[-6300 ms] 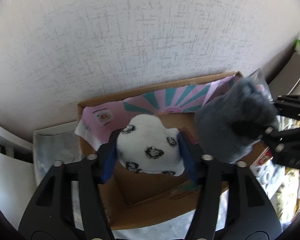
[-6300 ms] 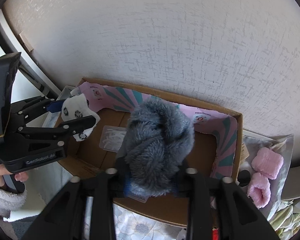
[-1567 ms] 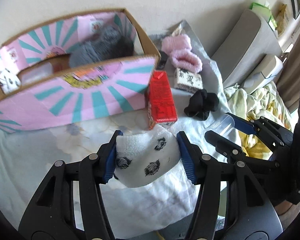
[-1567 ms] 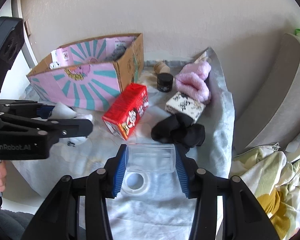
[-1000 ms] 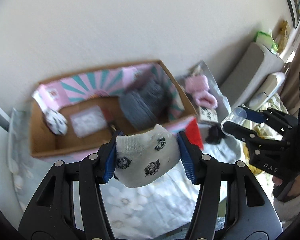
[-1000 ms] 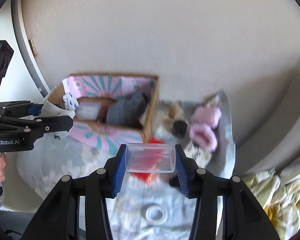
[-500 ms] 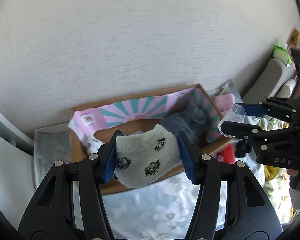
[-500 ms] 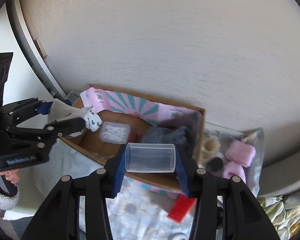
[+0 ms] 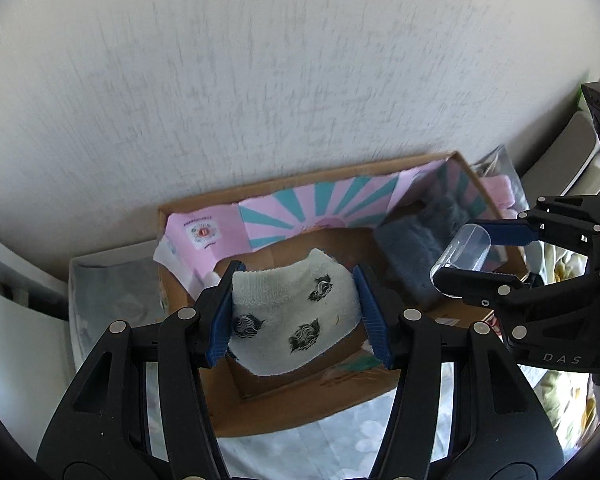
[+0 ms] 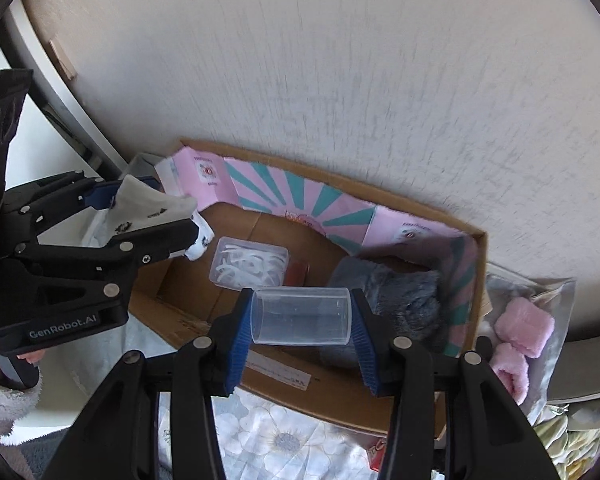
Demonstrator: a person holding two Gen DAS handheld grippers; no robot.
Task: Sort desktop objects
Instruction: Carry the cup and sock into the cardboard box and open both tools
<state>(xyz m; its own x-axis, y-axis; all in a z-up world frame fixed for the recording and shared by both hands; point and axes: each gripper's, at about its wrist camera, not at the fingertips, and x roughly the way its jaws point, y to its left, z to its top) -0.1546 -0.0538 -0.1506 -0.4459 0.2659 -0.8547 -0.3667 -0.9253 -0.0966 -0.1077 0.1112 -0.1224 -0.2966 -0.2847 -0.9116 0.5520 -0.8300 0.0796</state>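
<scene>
My left gripper (image 9: 296,308) is shut on a white sock with dark paw prints (image 9: 292,312) and hangs over the left half of an open cardboard box (image 9: 300,404) lined in pink and teal. My right gripper (image 10: 300,316) is shut on a clear plastic cup (image 10: 300,314), held sideways over the box's near wall (image 10: 320,396). In the left wrist view the cup (image 9: 460,256) shows at the right, above a grey fluffy thing (image 9: 412,252). In the right wrist view the sock (image 10: 152,204) shows at the left, over the box's left end.
Inside the box lie a grey fluffy item (image 10: 392,292), a clear lidded case of white pieces (image 10: 250,266) and another white sock (image 10: 200,240). Pink fluffy items (image 10: 524,328) lie right of the box. A flowered cloth (image 10: 284,440) covers the surface; a textured wall rises behind.
Both grippers have travelled toward the wall and now hang over the box, which looms larger in both views. The sock and the cup stay gripped as before.
</scene>
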